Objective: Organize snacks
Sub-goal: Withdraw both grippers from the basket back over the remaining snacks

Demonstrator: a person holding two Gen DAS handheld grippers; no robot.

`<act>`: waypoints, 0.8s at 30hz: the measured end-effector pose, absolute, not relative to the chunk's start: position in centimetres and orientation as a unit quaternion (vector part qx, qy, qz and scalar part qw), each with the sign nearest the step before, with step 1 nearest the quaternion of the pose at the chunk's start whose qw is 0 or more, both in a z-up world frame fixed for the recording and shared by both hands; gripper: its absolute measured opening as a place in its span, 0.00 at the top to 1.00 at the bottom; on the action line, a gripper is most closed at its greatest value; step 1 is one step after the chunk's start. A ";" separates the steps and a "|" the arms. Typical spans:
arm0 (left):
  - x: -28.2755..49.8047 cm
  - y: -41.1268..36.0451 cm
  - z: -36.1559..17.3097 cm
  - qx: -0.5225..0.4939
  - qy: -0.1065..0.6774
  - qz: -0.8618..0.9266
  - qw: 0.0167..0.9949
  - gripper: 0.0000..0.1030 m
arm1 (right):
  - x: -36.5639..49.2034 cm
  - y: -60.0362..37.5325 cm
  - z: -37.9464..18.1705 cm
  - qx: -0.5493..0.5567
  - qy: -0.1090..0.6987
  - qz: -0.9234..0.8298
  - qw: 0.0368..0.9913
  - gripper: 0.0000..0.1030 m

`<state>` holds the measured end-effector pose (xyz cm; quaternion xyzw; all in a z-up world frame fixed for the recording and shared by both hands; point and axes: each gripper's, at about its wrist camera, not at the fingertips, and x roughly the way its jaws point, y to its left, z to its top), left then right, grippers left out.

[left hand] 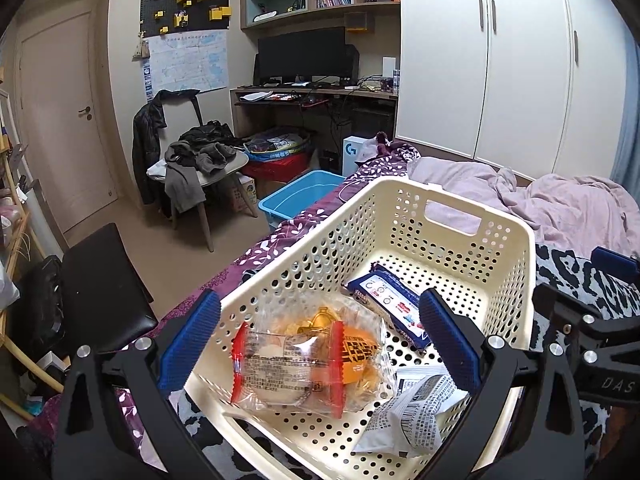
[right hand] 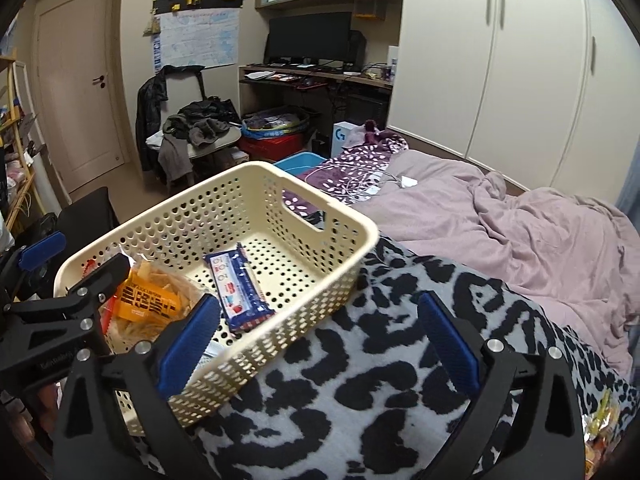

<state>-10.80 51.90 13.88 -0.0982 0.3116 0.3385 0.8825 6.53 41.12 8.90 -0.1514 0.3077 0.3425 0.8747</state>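
Snacks in the basket (left hand: 460,248) are partly hidden by the left gripper's (left hand: 320,340) wide, empty fingers; right gripper (right hand: 320,344) likewise spread.

Both wrist views face the desk wall, sharing the basket (left hand: 404,216): left looks in close, right from beside.

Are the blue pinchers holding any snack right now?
No, nothing is held. The left gripper is open above the snacks in the basket, and the right gripper is open over the spotted blanket.
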 end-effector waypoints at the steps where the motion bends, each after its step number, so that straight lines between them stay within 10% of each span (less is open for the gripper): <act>1: -10.8 51.8 13.9 -0.099 0.311 0.338 0.883 0.02 | 6.6 40.8 8.9 -0.148 0.309 0.339 0.876 0.05; 24: -7.5 45.6 15.1 -0.065 0.316 0.279 0.905 0.02 | 8.2 32.0 9.5 -0.083 0.315 0.283 0.902 0.05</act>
